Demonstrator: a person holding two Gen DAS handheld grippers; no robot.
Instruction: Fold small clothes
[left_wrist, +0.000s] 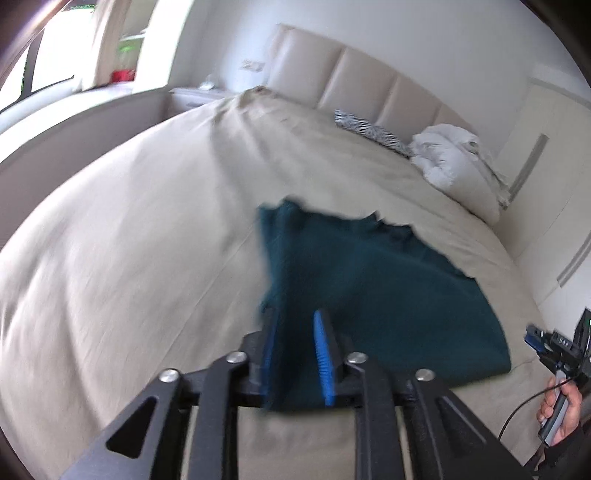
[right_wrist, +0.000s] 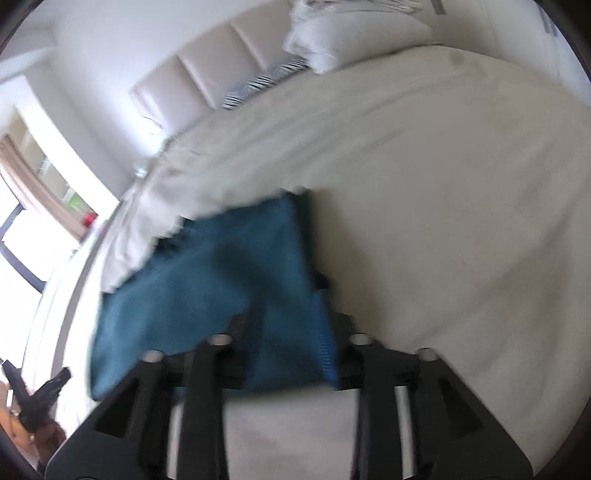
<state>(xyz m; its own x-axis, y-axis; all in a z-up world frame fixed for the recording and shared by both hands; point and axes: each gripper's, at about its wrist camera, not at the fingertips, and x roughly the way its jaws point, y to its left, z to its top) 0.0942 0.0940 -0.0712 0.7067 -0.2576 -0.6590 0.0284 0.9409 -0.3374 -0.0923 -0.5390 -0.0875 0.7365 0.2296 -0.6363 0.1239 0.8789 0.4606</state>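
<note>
A dark teal garment lies spread on the beige bed sheet, its far edge ragged and blurred. My left gripper hovers over its near left corner. Its blue pads stand apart with cloth between them, and neither presses on it. In the right wrist view the same garment fills the gap of my right gripper. This gripper is also open, over the near right corner. The right gripper, held in a hand, shows at the right edge of the left wrist view.
A padded beige headboard stands at the far end of the bed. A white bundle of bedding and a zebra-striped pillow lie against it. A nightstand and a bright window are at the left.
</note>
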